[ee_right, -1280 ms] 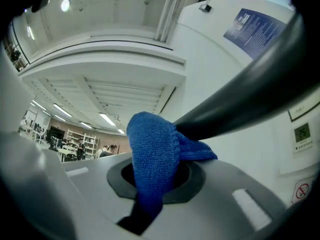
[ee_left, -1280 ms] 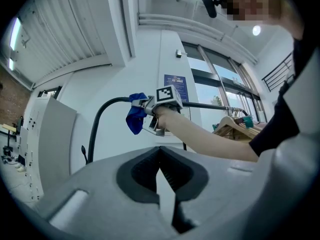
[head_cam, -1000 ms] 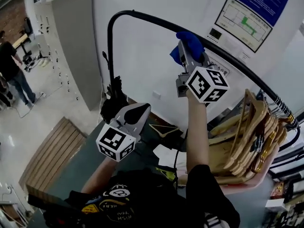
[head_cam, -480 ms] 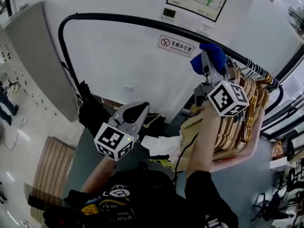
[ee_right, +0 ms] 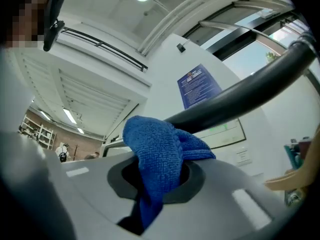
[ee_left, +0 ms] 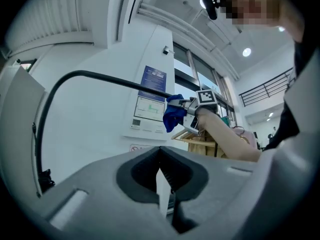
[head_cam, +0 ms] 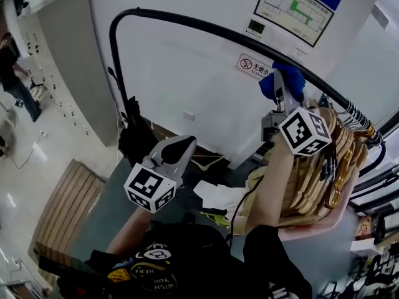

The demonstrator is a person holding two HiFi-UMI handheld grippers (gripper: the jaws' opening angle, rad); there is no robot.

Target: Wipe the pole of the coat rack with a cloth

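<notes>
Cloth [head_cam: 292,76], blue, is pinched in the closed jaws of the right gripper [head_cam: 282,89], raised against the black curved pole [head_cam: 206,27], near wooden hangers [head_cam: 312,173]. Left gripper [head_cam: 176,151] sits low, well apart from the pole, jaws together on nothing.

— What sort of place is this?

— A workplace, I think an office or a lab hall. The white walls carry a printed chart [head_cam: 292,8], a blue poster [ee_right: 199,85] and a no-smoking sign [head_cam: 254,66].

— Anything more?

— A tall grey cabinet [head_cam: 65,55], a shiny pale floor [head_cam: 19,167], strip lights [ee_right: 70,116], a coat rack [head_cam: 206,28] with wooden hangers [head_cam: 318,179].
</notes>
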